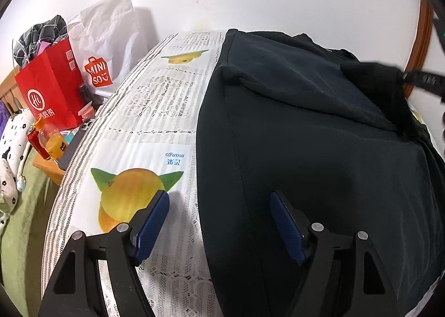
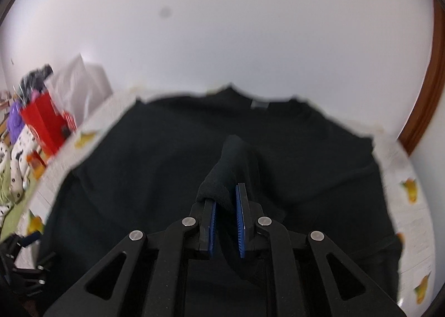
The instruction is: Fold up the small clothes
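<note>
A black sweatshirt (image 1: 319, 127) lies spread on the table, its neck toward the wall; it also fills the right wrist view (image 2: 319, 172). My left gripper (image 1: 219, 203) is open and empty, low over the sweatshirt's left edge: one finger over the tablecloth, the other over the cloth. My right gripper (image 2: 226, 197) is shut on the sweatshirt's sleeve cuff (image 2: 219, 177) and holds it lifted over the middle of the body. The right gripper shows at the right edge of the left wrist view (image 1: 425, 80), holding the raised sleeve.
A white lace tablecloth with mango prints (image 1: 144, 127) covers the table. Left of the table stand a red paper bag (image 1: 50, 88), a white Miniso bag (image 1: 108, 38), drink bottles (image 1: 50, 139) and a phone (image 1: 75, 141). A white wall is behind; a wooden frame (image 1: 420, 47) at right.
</note>
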`<act>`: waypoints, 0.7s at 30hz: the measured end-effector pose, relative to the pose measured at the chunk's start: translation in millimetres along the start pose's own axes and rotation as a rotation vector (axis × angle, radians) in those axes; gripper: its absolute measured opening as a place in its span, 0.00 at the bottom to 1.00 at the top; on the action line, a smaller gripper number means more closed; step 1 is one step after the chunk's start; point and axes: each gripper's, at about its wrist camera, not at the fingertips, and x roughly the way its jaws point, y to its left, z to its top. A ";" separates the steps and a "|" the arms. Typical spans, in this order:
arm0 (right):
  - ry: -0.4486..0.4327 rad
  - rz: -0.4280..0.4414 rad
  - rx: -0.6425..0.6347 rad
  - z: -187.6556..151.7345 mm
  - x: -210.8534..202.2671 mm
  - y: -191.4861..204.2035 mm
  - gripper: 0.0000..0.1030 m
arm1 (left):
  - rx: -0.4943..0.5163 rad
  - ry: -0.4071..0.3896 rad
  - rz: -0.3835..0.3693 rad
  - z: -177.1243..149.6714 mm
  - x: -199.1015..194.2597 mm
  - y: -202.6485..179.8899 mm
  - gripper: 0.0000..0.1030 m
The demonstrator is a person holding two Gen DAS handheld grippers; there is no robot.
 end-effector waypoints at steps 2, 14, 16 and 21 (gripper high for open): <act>0.037 0.035 0.017 -10.5 7.8 -0.4 0.31 | -0.001 0.000 -0.002 -0.2 -0.2 -0.3 0.72; 0.021 -0.141 0.054 -95.5 -79.9 -101.2 0.70 | 0.028 -0.031 -0.073 9.3 -37.8 -17.8 0.71; 0.045 -0.186 0.099 -110.2 -84.9 -128.5 0.70 | 0.060 -0.048 -0.096 18.0 -46.5 -33.7 0.71; 0.063 -0.253 0.234 -142.3 -96.7 -188.2 0.55 | 0.174 -0.084 -0.149 41.0 -62.3 -98.4 0.71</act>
